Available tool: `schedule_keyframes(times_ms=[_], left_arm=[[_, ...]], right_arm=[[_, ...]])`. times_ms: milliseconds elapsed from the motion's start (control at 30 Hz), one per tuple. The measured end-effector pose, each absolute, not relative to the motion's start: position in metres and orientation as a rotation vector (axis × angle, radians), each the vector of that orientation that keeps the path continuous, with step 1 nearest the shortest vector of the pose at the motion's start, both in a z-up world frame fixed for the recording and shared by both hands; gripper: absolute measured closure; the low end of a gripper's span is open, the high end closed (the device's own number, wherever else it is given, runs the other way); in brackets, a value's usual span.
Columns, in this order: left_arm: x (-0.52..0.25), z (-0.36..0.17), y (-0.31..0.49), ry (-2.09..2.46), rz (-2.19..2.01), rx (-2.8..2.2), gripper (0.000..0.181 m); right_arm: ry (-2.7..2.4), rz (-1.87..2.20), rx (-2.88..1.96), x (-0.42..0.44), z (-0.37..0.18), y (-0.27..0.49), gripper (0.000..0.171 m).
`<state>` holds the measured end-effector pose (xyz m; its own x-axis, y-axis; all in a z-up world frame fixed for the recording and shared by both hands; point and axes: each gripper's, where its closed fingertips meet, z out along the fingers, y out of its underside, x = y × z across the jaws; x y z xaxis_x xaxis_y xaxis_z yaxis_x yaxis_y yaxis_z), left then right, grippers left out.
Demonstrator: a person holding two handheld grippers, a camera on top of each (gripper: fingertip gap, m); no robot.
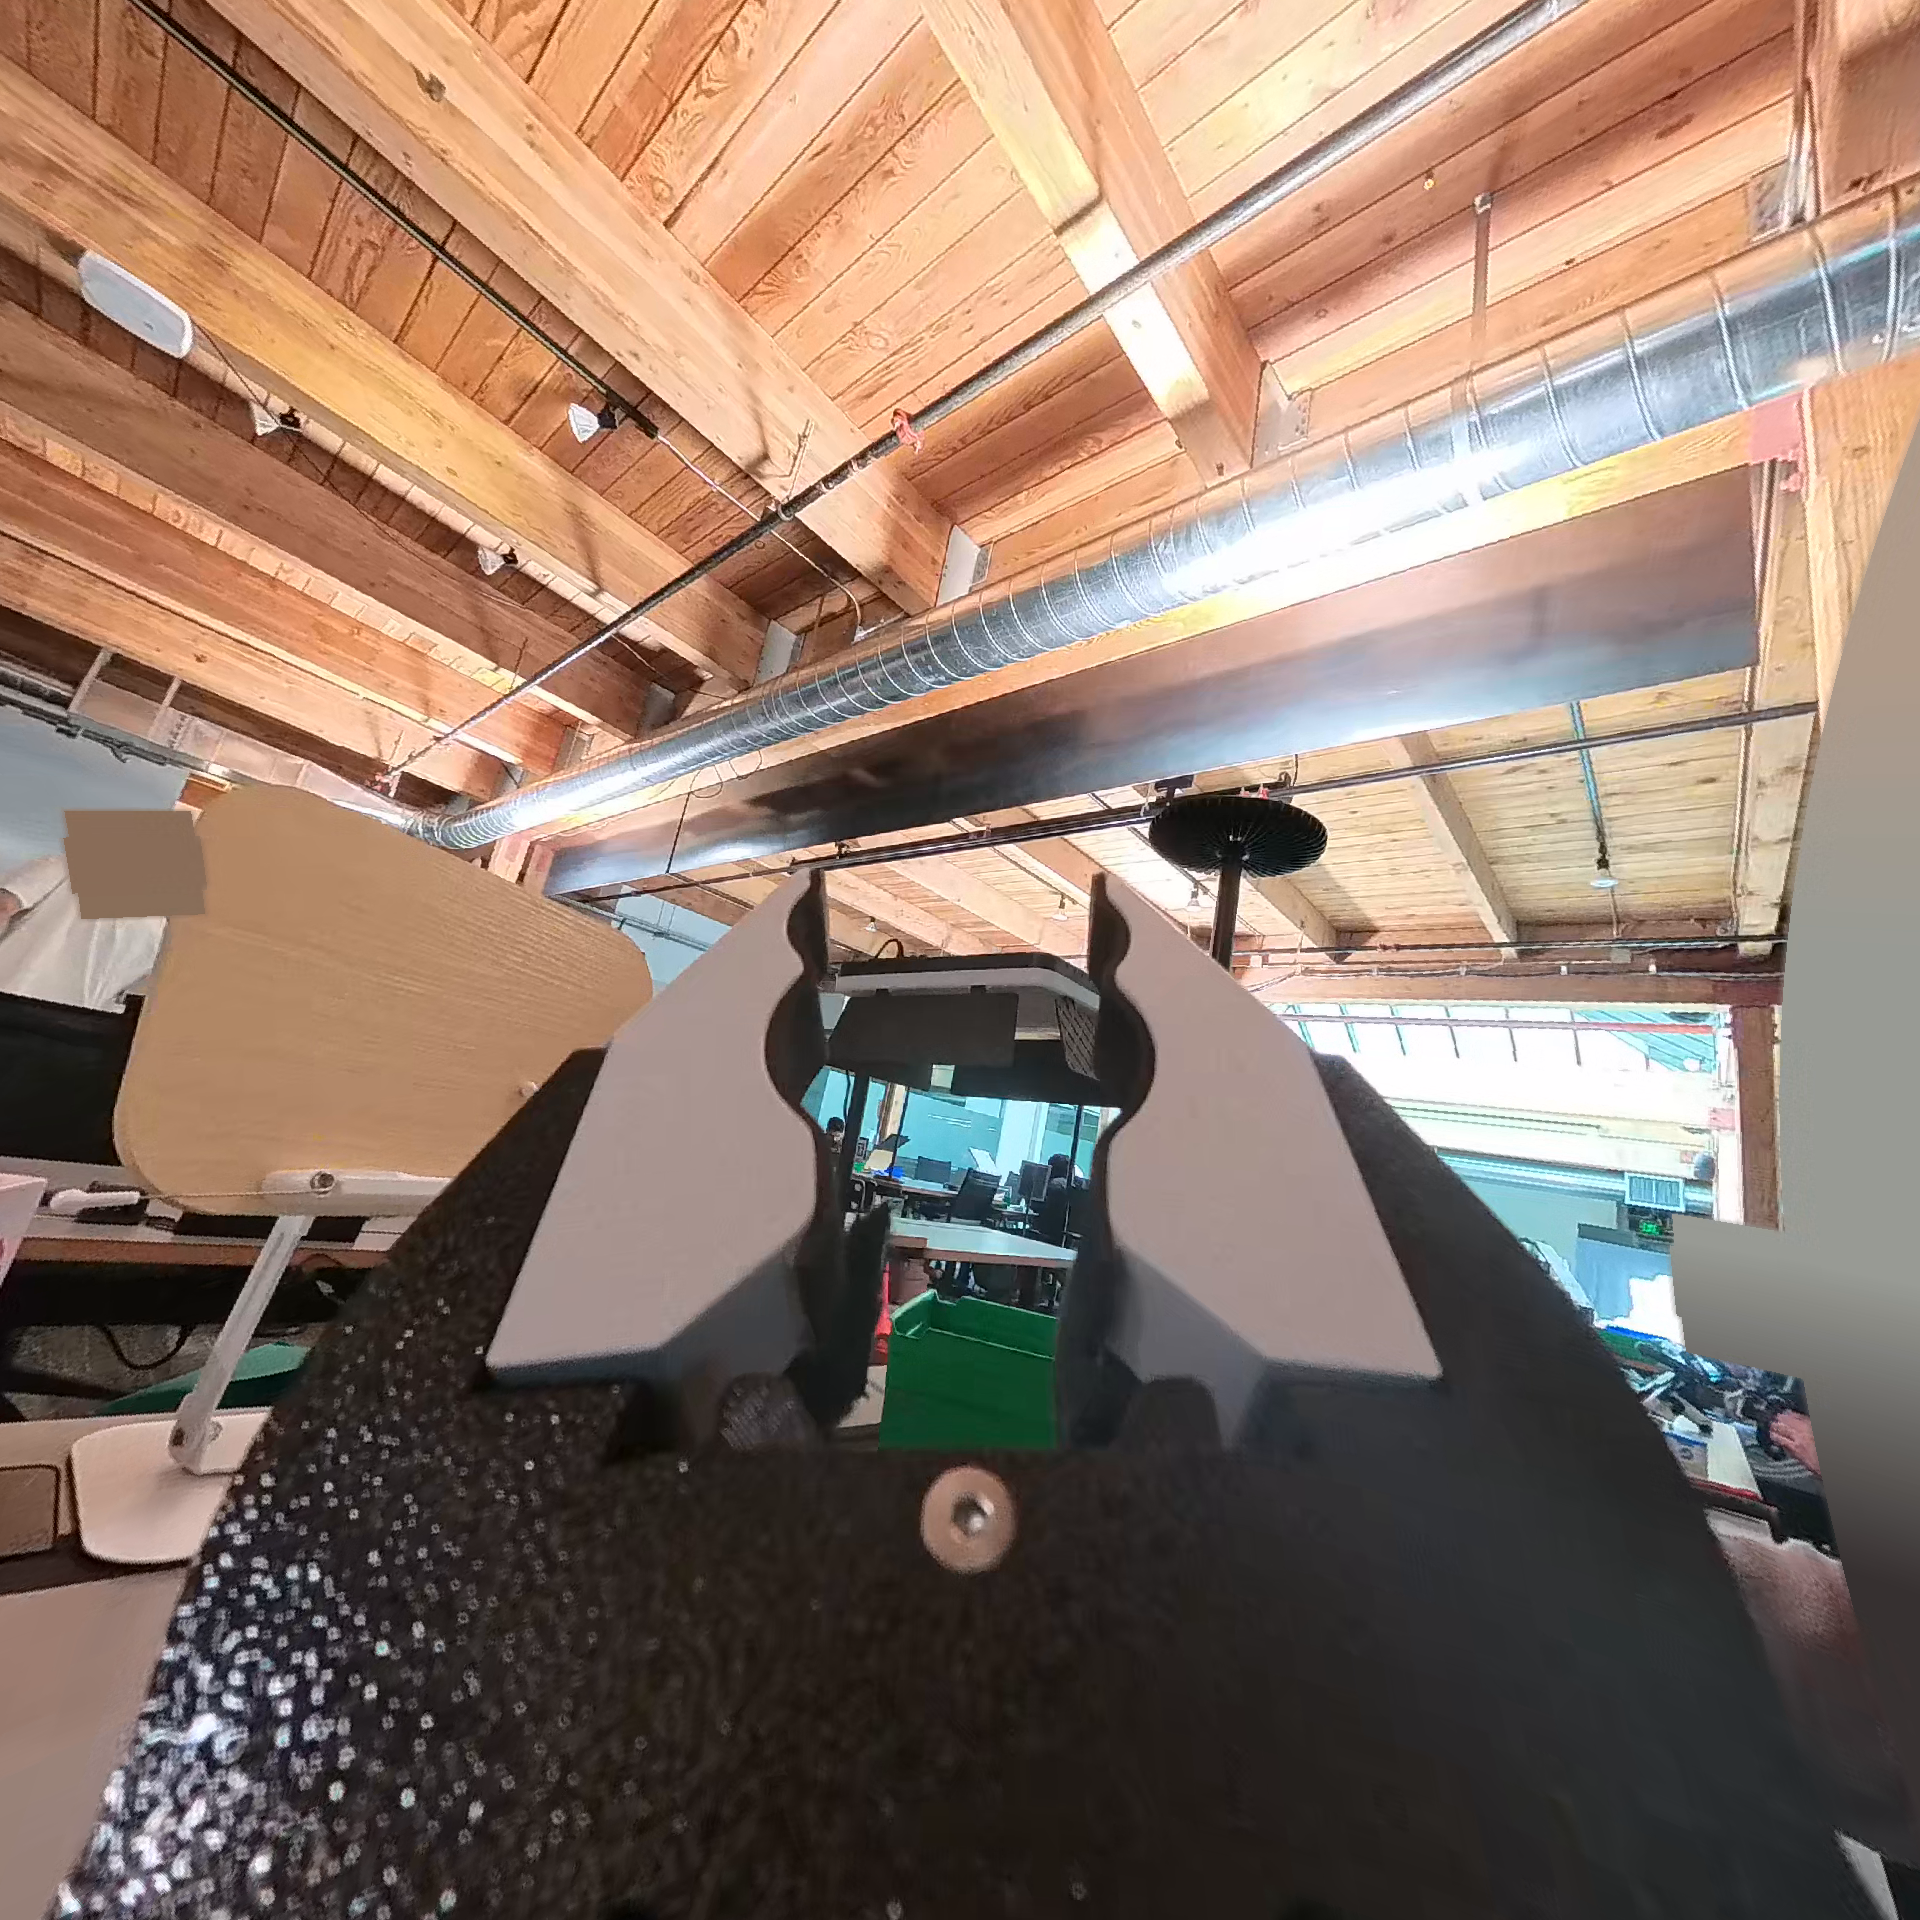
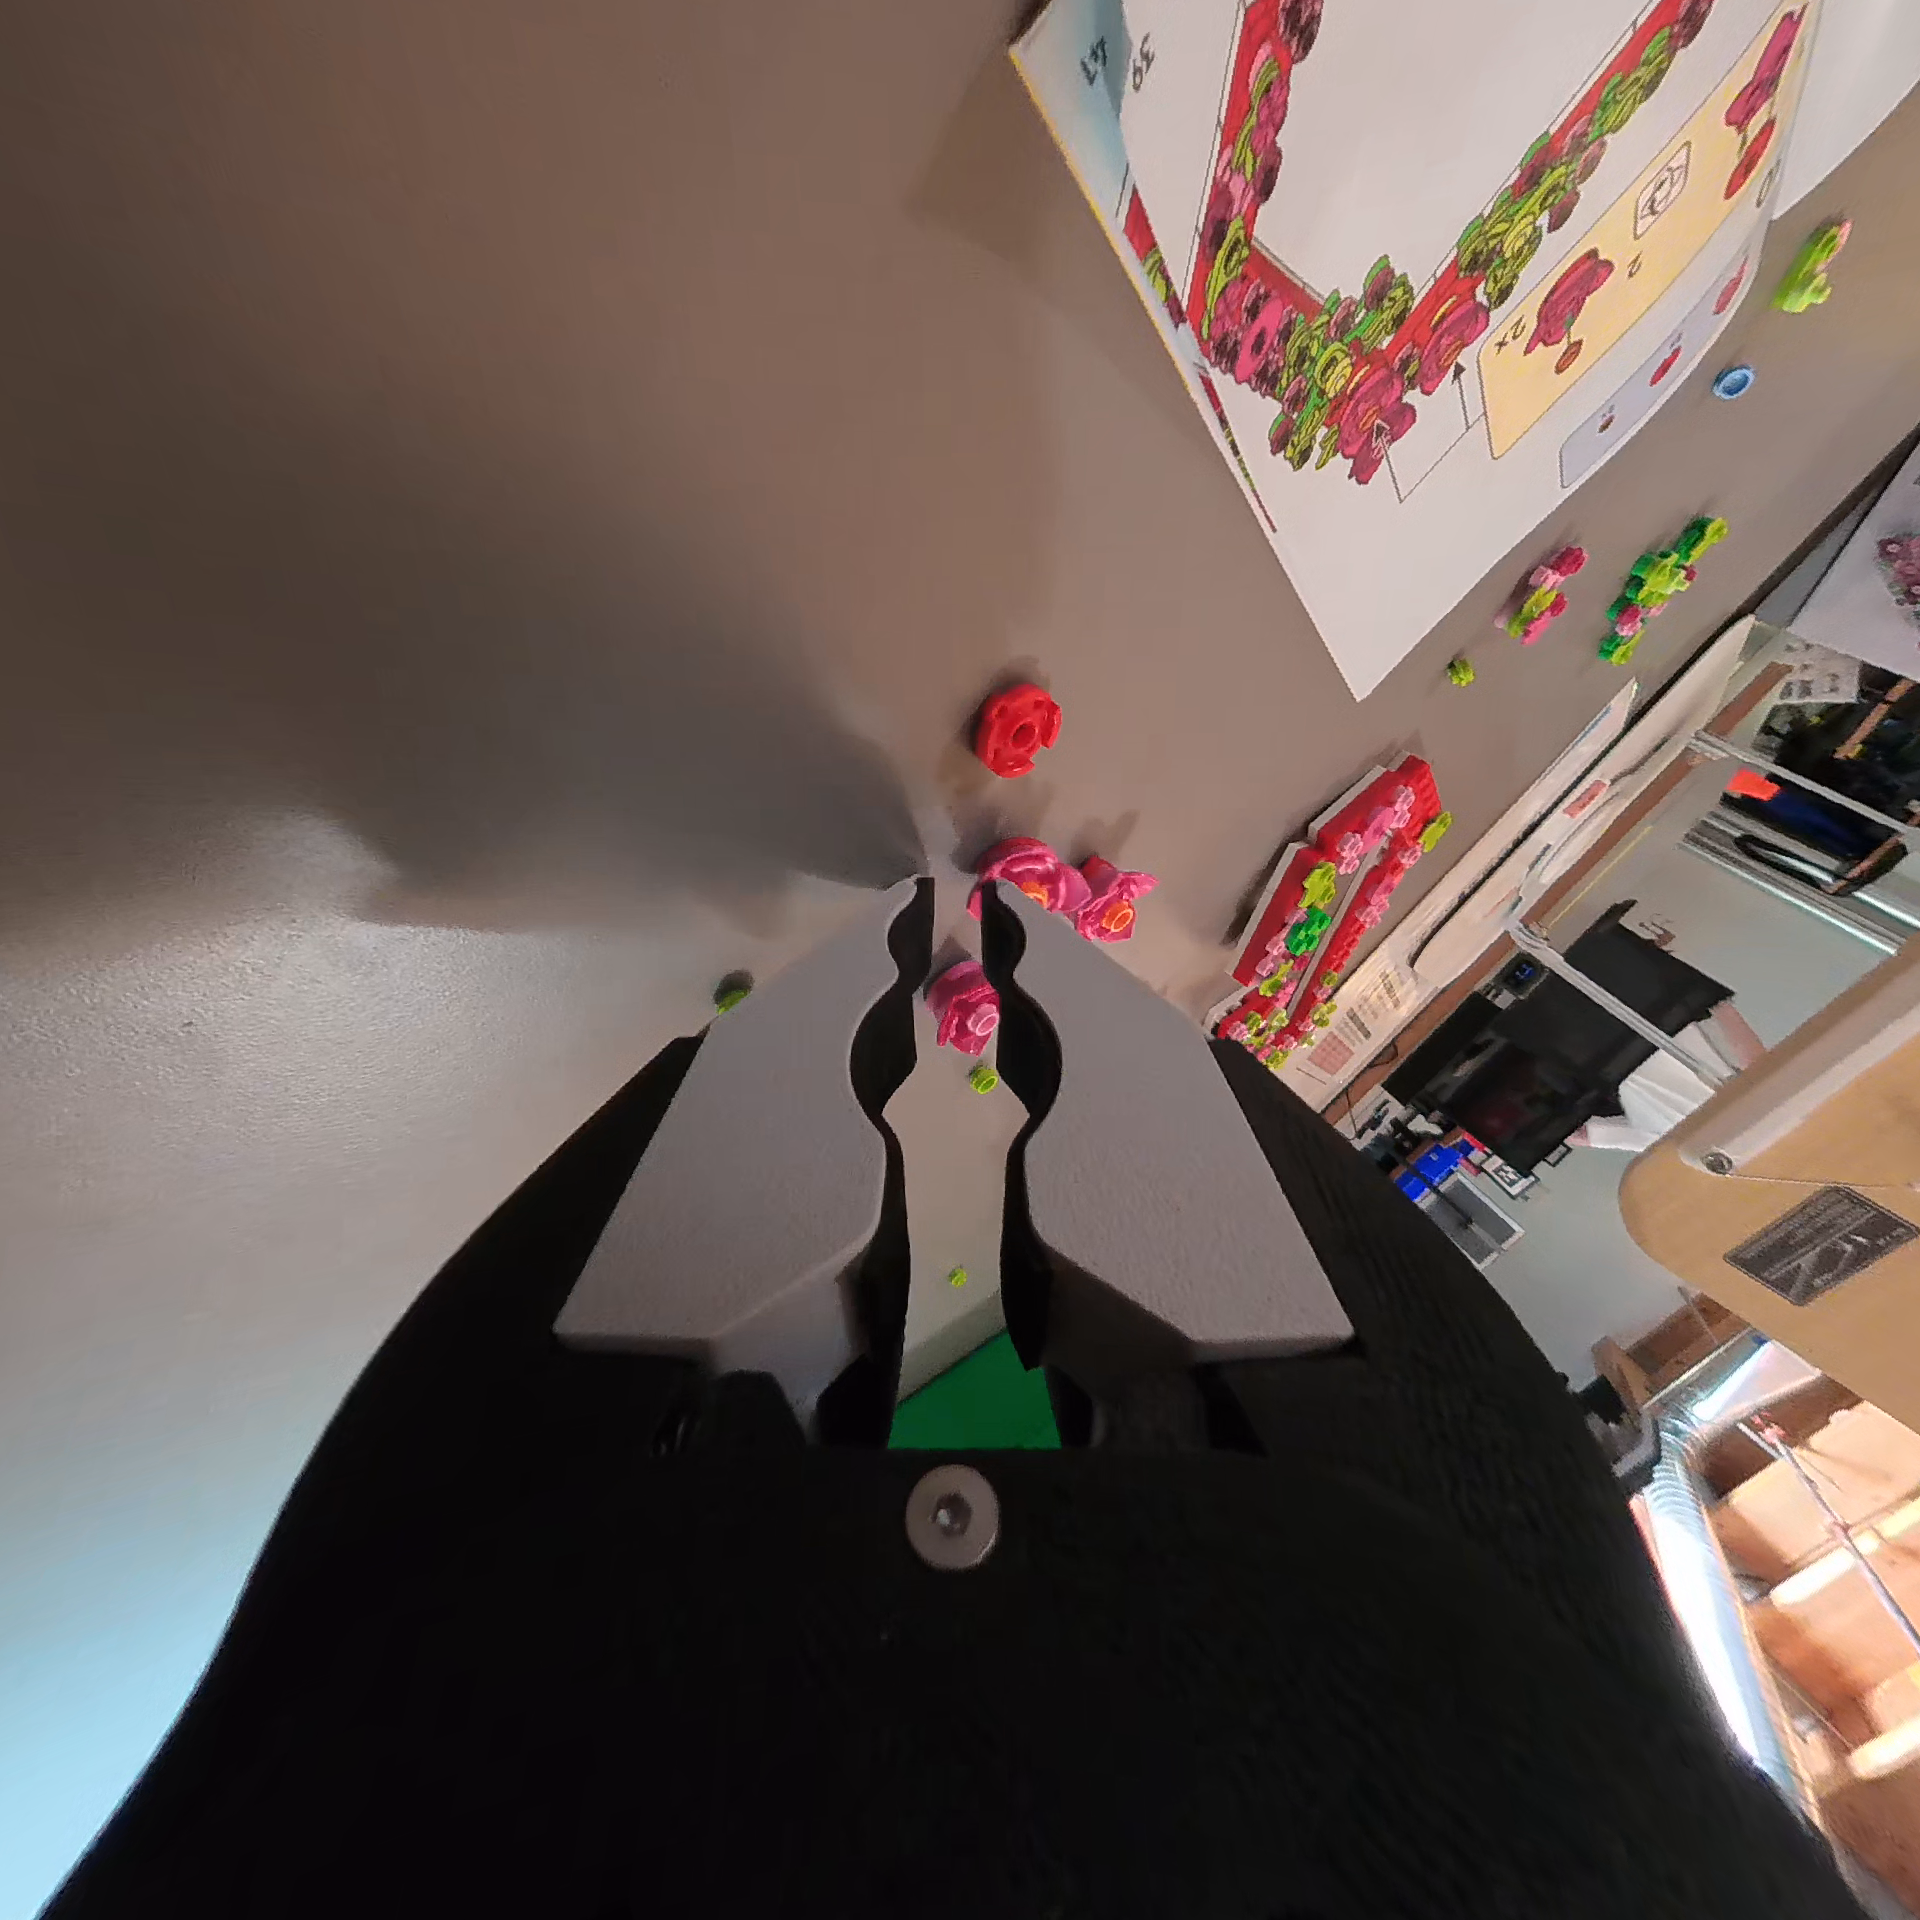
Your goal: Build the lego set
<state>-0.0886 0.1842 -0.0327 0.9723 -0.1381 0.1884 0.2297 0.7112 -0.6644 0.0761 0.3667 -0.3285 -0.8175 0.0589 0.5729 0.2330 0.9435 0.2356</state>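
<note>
The lego set lies spread on the grey table (image 2: 520, 520): a red frame (image 2: 1340, 894) covered with pink and lime flower pieces, a red round piece (image 2: 1016, 730), and pink flower pieces (image 2: 1039, 878) just at my right gripper (image 2: 954, 894) tips. One more pink flower (image 2: 964, 1013) shows between its narrow jaws; I cannot tell if they touch it. The open instruction booklet (image 2: 1455, 312) lies beyond. My left gripper (image 1: 958, 904) points up to the wooden ceiling (image 1: 935, 260), jaws wide, holding nothing.

Printed page numbers and piece-count marks stand on the open instruction booklet (image 2: 1455, 260) lying on the table. A dark plate with lettering (too small to read) sits on the wooden panel (image 2: 1808, 1195).
</note>
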Motion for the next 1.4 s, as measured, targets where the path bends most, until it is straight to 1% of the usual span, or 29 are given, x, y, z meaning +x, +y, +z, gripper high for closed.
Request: schedule_keyframes(times_ms=[233, 367, 500, 567, 633, 733, 867, 1000, 1200, 1400], left_arm=[[-0.089, -0.027, 0.179, -0.121, -0.18, -0.745, 0.133], [-0.099, -0.024, 0.172, -0.136, -0.086, -0.75, 0.133], [-0.133, -0.024, 0.155, -0.24, 0.067, -0.704, 0.135], [-0.153, -0.027, 0.14, -0.304, 0.179, -0.617, 0.138], [-0.168, -0.036, 0.13, -0.341, 0.309, -0.542, 0.141], [-0.186, -0.058, 0.155, -0.358, 0.363, -0.606, 0.139], [-0.19, -0.092, 0.213, -0.352, 0.249, -0.8, 0.135], [-0.17, -0.111, 0.243, -0.266, 0.254, -0.909, 0.135], [-0.144, -0.125, 0.26, -0.137, 0.343, -0.988, 0.137], [-0.138, -0.137, 0.271, -0.104, 0.344, -1.041, 0.138]], right_arm=[[-2.45, -0.382, -0.25, 0.075, -0.311, 0.37, 0.156], [-2.269, -0.234, -0.407, 0.07, -0.276, 0.379, 0.15], [-1.764, 0.214, -0.655, 0.057, -0.206, 0.396, 0.143], [-1.37, 0.428, -0.77, 0.066, -0.167, 0.425, 0.139], [-1.019, 0.55, -0.884, 0.09, -0.149, 0.464, 0.138], [-0.723, 0.552, -0.946, 0.116, -0.154, 0.5, 0.141], [-0.61, 0.573, -1.003, 0.114, -0.172, 0.523, 0.142], [-0.629, 0.538, -0.999, 0.107, -0.177, 0.54, 0.142], [-0.724, 0.489, -0.993, 0.085, -0.187, 0.566, 0.142], [-0.834, 0.551, -0.939, 0.06, -0.191, 0.561, 0.143]])
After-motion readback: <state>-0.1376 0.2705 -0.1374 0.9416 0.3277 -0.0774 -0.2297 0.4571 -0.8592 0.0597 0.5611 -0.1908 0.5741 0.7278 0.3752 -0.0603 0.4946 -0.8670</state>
